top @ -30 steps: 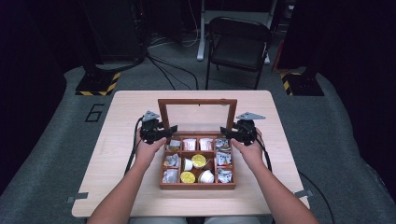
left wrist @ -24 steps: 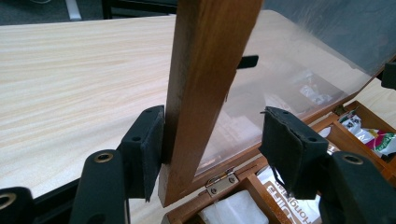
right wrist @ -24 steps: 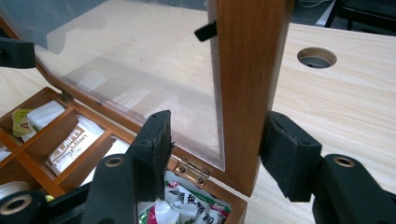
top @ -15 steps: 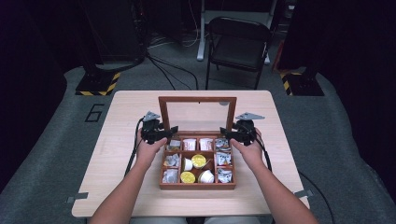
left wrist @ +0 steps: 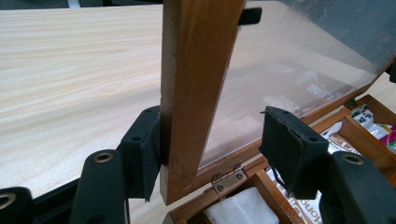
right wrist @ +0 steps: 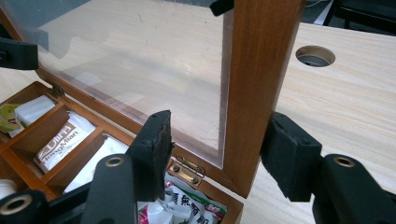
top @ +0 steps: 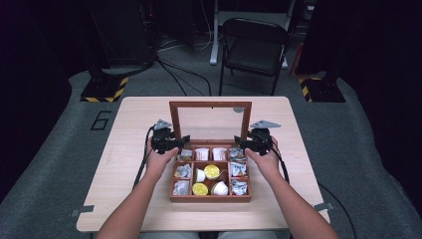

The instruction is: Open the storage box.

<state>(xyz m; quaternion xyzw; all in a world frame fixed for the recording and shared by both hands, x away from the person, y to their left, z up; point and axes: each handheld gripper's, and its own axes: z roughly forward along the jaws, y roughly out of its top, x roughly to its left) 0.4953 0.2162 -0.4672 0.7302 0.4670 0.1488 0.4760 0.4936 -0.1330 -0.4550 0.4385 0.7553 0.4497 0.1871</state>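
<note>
A wooden box (top: 209,198) with several compartments of sachets and small yellow and white cups sits mid-table. Its glass lid (top: 210,104) stands upright. My left gripper (top: 181,142) is at the lid's left rail and my right gripper (top: 241,142) at its right rail. In the left gripper view the rail (left wrist: 196,70) stands between the jaws of my left gripper (left wrist: 217,140): the left pad (left wrist: 149,149) touches the wood, the right pad is off it. In the right gripper view my right gripper (right wrist: 219,144) straddles the other rail (right wrist: 261,70), right pad at the wood, left pad apart.
The light wooden table (top: 139,114) has bare room to both sides of the box and behind it. A round cable hole (right wrist: 315,55) lies in the tabletop behind the lid. A black folding chair (top: 254,45) stands past the far edge.
</note>
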